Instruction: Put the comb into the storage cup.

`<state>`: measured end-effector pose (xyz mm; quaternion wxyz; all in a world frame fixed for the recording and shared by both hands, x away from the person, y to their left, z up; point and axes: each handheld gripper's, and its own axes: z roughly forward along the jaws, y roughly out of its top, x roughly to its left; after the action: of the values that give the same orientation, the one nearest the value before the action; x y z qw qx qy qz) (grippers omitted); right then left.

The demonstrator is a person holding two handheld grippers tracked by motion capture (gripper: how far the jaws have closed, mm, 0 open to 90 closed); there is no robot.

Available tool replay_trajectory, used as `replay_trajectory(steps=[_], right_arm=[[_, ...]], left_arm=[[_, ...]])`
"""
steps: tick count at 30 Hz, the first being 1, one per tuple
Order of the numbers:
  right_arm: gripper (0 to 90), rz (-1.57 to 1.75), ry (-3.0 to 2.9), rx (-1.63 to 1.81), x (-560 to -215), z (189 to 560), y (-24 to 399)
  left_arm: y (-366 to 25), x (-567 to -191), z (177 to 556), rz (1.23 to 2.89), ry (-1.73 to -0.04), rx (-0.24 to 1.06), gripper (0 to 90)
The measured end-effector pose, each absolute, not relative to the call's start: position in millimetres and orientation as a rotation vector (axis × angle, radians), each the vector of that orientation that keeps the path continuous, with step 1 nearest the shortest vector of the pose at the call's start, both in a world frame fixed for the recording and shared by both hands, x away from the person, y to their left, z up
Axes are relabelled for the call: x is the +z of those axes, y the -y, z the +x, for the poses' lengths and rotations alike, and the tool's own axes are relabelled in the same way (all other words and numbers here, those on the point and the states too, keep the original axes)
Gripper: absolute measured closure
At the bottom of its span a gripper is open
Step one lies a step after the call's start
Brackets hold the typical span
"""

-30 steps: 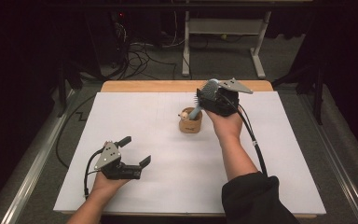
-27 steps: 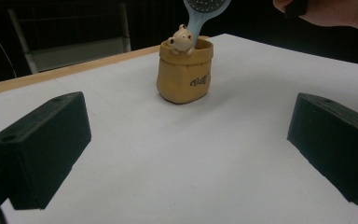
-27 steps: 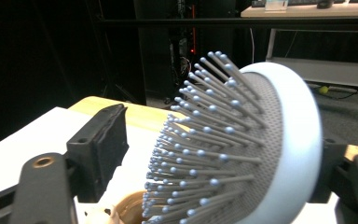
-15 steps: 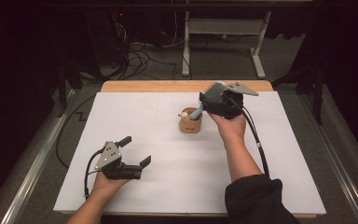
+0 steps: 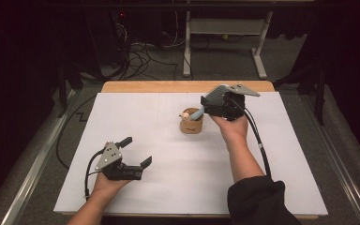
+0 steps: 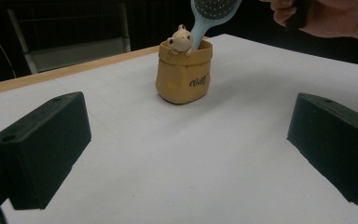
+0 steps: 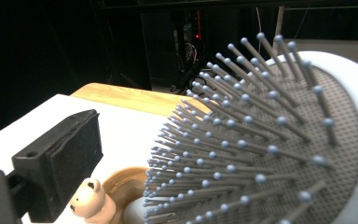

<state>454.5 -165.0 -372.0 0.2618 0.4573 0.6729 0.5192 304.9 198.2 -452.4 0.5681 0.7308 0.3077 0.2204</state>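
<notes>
Your right gripper (image 5: pixel 205 105) has drawn back a little from the holder (image 5: pixel 191 123) since a second ago, and its jaws have just been opening. They now stand wide around the hairbrush (image 7: pixel 279 140): the left pad (image 7: pixel 70 154) sits clear of the bristles, so you're no longer pressing on it. That pale blue brush stands with its handle (image 5: pixel 196 114) down inside the tan, sack-shaped holder and its head leaning up and away toward your right gripper. A small bear figure (image 6: pixel 180 39) perches on the holder's rim, just beside the brush handle. The holder itself sits upright on the white table cover (image 5: pixel 168 187), near the far middle, with the bare wooden edge (image 5: pixel 145 86) of the table beyond it.

Your left gripper (image 5: pixel 136 151) hasn't budged: it rests well short of the holder, on your side and off to the left, jaws spread wide with nothing between them, pointing toward the holder.
</notes>
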Motion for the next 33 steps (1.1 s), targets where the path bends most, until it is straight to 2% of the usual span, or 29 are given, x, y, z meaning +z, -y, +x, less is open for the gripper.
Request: replay_trajectory(steps=[33], right_arm=[[0.3, 1.221, -1.815, 1.379, -364.9, 452.0, 172.6]], left_arm=[[-198.3, -452.9, 305.1, 1.723, -0.726, 0.517, 0.0]])
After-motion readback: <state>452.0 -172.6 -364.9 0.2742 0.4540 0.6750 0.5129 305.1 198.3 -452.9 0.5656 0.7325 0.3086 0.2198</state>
